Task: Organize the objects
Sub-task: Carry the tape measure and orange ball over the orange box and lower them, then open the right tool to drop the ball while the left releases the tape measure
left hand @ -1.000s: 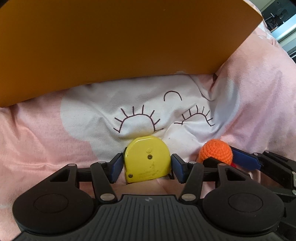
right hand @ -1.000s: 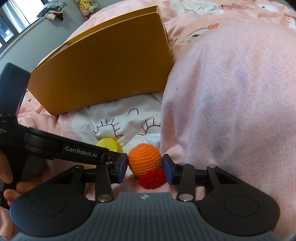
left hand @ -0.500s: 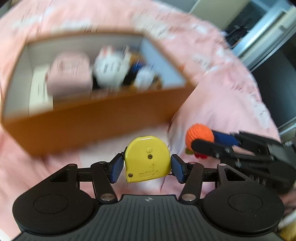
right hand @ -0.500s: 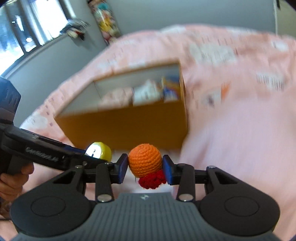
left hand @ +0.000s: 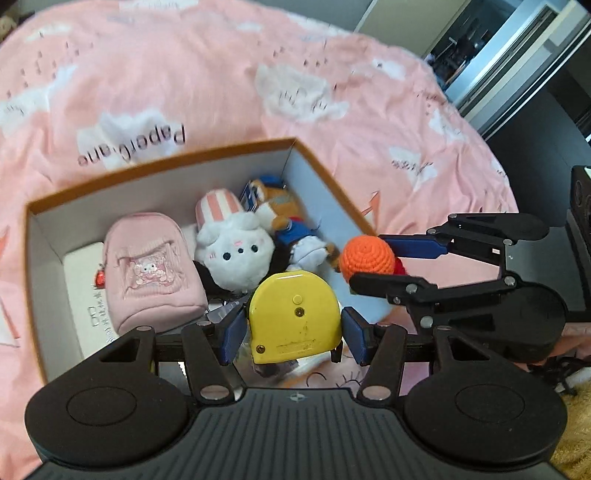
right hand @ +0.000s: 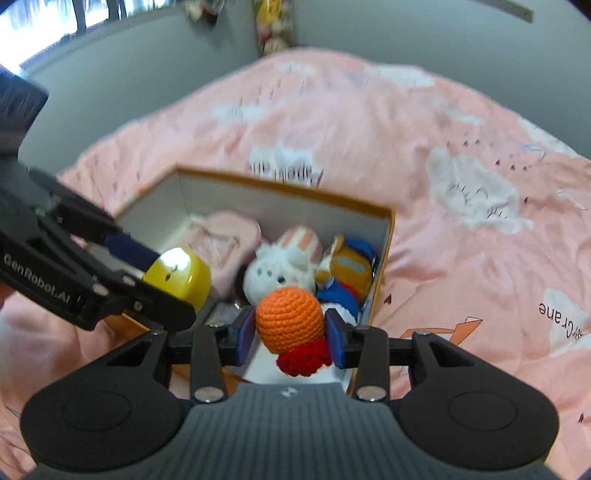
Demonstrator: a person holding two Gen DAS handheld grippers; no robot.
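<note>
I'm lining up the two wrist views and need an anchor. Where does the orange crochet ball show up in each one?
Left wrist view: orange crochet ball right of centre, held in the right gripper above the box's right wall.
Right wrist view: orange crochet ball bottom centre, between the gripper's blue pads.
Shared landmark: white bunny plush inside the orange box.

A pink bedspread (left hand: 207, 66) printed with white clouds covers the bed below me. I see a grey wall (right hand: 369, 26) beyond it and a dark doorway (left hand: 546, 122) alongside.
</note>
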